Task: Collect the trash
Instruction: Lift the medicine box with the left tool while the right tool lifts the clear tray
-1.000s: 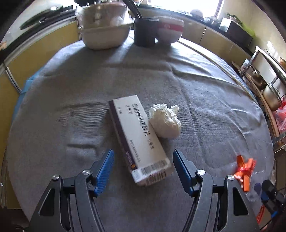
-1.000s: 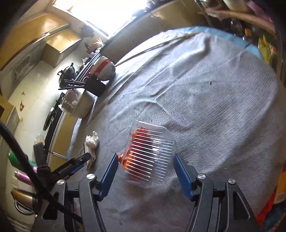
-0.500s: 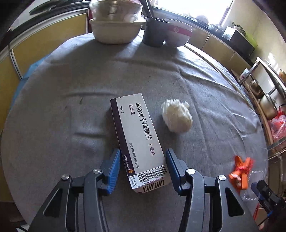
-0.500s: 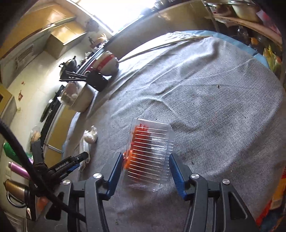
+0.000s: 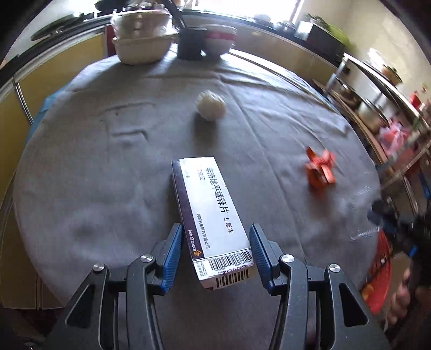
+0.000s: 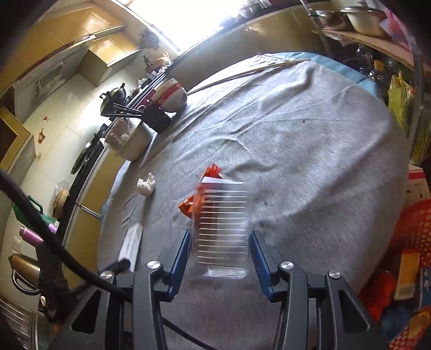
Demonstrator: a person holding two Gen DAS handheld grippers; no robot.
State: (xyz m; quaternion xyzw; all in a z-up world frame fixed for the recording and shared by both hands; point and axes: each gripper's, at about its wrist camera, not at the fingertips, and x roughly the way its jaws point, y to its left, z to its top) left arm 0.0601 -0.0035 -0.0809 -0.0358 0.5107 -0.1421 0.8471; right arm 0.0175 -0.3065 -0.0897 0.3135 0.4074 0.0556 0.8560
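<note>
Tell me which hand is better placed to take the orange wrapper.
Probably the right gripper: the orange wrapper lies just beyond the clear container its jaws are closing on. For the left gripper, holding the medicine box, it lies far aside. Both are full.

Medicine box: "AstraZeneca" is printed along its dark side; Chinese characters 非洛地平缓释片 and "5 毫克" are printed on the white face; barcodes are borne at the near end.

You get blown-out window glare at twelve o'clock, motion blur at three o'clock, and dark, curved fisheye edges.
</note>
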